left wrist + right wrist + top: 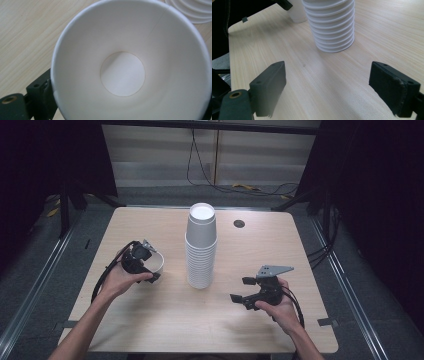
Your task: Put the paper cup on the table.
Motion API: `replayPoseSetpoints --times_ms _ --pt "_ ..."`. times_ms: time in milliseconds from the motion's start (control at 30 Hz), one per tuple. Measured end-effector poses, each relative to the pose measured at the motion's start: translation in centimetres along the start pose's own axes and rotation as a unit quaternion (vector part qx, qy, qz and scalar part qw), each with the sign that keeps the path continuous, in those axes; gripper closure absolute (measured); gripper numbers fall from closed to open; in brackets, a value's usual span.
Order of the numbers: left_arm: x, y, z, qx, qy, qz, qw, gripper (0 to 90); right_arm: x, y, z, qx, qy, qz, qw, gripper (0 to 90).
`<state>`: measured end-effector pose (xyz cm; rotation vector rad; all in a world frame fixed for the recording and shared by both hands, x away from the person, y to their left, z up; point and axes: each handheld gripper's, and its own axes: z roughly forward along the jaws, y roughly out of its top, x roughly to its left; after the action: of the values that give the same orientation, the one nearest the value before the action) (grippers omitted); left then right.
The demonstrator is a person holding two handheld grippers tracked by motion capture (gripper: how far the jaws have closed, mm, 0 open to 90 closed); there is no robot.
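L claw (150, 270): holding one white cup (156, 262) on the table (150, 320), left of the stack (201, 251). Jaws spread wide around the cup wall, one jaw outside the rim at lower left in my left gripper view; can't see the other jaw properly. Pads seem to sit on the wall, cup stays put in the grip. Cup mouth faces my L cam, so I look straight down inside to its round base (122, 74). Cup tilted over, lying toward its side near the table top.

R claw (246, 290): jaws wide apart, nothing betw. them, just bare wood. Hovers low over table, right of the stack, pointing toward it.

Stack: tall, white cups nested mouth-down, mid table, betw. my two claws. It stands apart from both. In my right gripper view its lower rims (334, 37) sit straight ahead, and the L claw with its cup shows behind, upper left.

Other: small dark round hole (239, 223) in table behind the stack. Cables on floor beyond far edge.
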<state>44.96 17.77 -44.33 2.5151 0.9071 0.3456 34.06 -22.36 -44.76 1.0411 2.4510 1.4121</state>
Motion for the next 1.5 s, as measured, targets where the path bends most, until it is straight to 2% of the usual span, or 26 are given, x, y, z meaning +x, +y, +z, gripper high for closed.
replayPoseSetpoints --times_ms 33,267,333,433,567,633,733,833,867,900,1000,1067,1100,1133,1200,1267,1333,1400,1433,1467,1500 --pt "0.1 -0.2 0.1 0.000 -0.007 -0.005 1.0000 7.3 0.0 0.0 0.0 0.000 -0.001 -0.001 1.0000 14.4" --pt "0.2 -0.8 0.3 -0.013 -0.017 -0.010 0.9997 9.3 0.0 0.0 0.0 0.001 -0.002 0.000 1.0000 14.4" --pt "0.3 -1.0 0.4 -0.011 -0.025 -0.011 0.9996 13.9 0.0 0.0 0.0 0.003 0.000 0.001 1.0000 14.3" --pt "0.5 -1.4 0.8 -0.016 -0.036 -0.030 0.9988 15.2 0.0 0.0 0.1 0.005 0.001 0.000 1.0000 14.3" --pt "0.1 -2.0 1.0 -0.016 -0.025 -0.026 0.9992 15.8 -0.1 -0.1 0.1 0.005 -0.002 0.000 1.0000 14.3" --pt "-0.1 -2.5 1.0 -0.031 -0.017 -0.038 0.9987 15.9 -0.1 -0.1 0.0 0.000 -0.004 0.003 1.0000 14.4" --pt "-0.4 -3.2 1.2 -0.042 -0.010 -0.043 0.9981 15.9 0.0 0.0 -0.1 -0.003 -0.005 0.002 1.0000 14.4" --pt "-0.3 -3.7 1.2 -0.051 -0.013 -0.049 0.9974 15.9 0.0 0.0 0.0 -0.002 -0.004 0.002 1.0000 14.4" --pt "0.0 -4.2 1.0 -0.061 -0.022 -0.063 0.9959 15.9 0.1 0.0 0.0 -0.001 -0.004 0.001 1.0000 14.4" --pt "0.2 -4.5 0.9 -0.064 -0.022 -0.066 0.9955 15.8 0.1 0.0 0.0 -0.001 -0.004 0.001 1.0000 14.4" --pt "0.3 -5.0 0.6 -0.067 -0.020 -0.071 0.9950 15.8 0.0 0.0 0.0 -0.002 -0.005 0.002 1.0000 14.4" --pt "0.6 -5.7 0.3 -0.085 -0.026 -0.069 0.9936 16.0 0.0 0.0 0.0 0.000 -0.005 0.004 1.0000 14.4" --pt "0.8 -6.3 0.1 -0.102 -0.043 -0.095 0.9893 16.0 0.0 0.0 0.0 0.000 -0.006 0.003 1.0000 14.4" --pt "0.8 -6.3 0.1 -0.102 -0.043 -0.095 0.9893 16.3 0.1 0.0 0.0 0.000 -0.006 0.003 1.0000 14.4" --pt "0.5 -6.7 -0.5 -0.105 -0.045 -0.082 0.9900 16.3 0.1 -0.1 0.0 0.000 -0.005 0.001 1.0000 14.4" --pt "0.3 -7.1 -0.8 -0.107 -0.041 -0.081 0.9901 16.7 0.0 -0.1 0.0 -0.001 -0.006 0.004 1.0000 14.4" --pt "0.2 -7.6 -1.0 -0.122 -0.043 -0.081 0.9884 16.6 0.1 -0.1 -0.1 -0.001 -0.006 0.004 1.0000 14.4" --pt "0.2 -7.9 -1.1 -0.127 -0.041 -0.079 0.9879 20.6 0.1 -0.1 -0.1 -0.002 -0.007 0.004 1.0000 14.4" --pt "0.0 -8.4 -1.2 -0.132 -0.039 -0.086 0.9868 21.5 0.1 -0.1 -0.2 -0.005 -0.008 0.003 1.0000 14.7" --pt "-0.1 -8.7 -1.3 -0.139 -0.048 -0.091 0.9850 21.6 0.2 0.0 -0.3 -0.008 -0.009 0.002 0.9999 14.9" --pt "-0.1 -8.7 -1.3 -0.139 -0.048 -0.091 0.9850 21.6 0.2 0.0 -0.3 -0.008 -0.009 0.002 0.9999 14.9"
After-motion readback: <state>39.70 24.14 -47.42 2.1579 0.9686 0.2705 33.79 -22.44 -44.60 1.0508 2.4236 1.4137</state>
